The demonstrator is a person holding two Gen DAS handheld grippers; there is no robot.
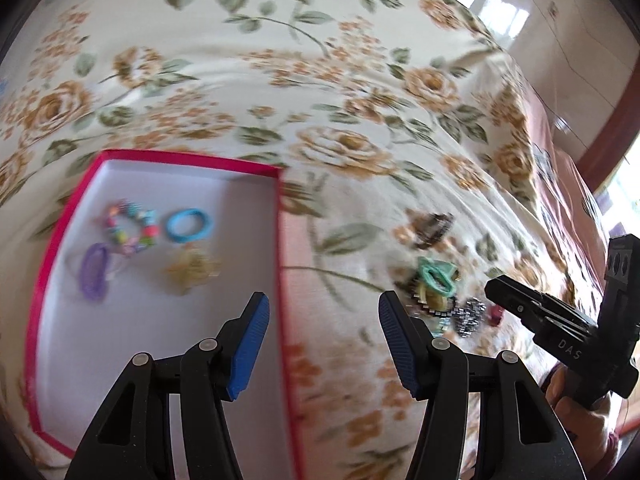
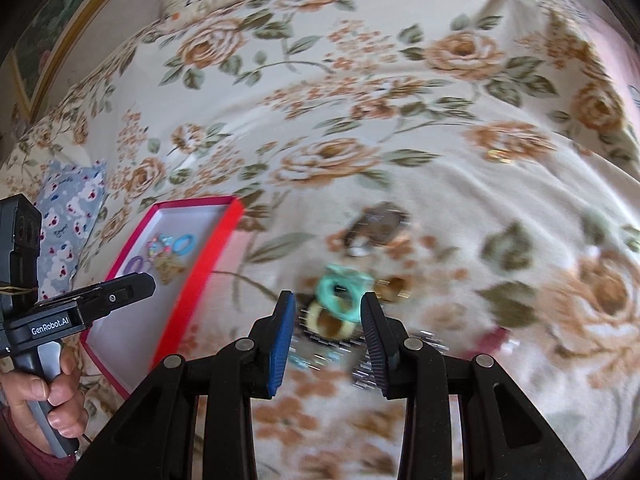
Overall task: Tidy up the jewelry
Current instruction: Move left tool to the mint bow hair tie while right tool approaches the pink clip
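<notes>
Left hand-held gripper [image 1: 324, 344]: black plastic linkage arms with silver pivot rivets, ribbed blue pads. Right hand-held gripper [image 2: 328, 340]: same build. White lettering "GenRobot.AI" on the left unit's black body, grey handle below the lettering. A dark red sleeve [image 2: 24, 456] below the handle.

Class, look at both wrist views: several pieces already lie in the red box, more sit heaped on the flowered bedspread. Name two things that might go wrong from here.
1. The teal ring lies tangled in a pile with a yellow ring and sparkly pieces; the right gripper may drag up several together.
2. The red box rests on a soft bedspread; the left gripper, open above its rim, might tip it.
</notes>
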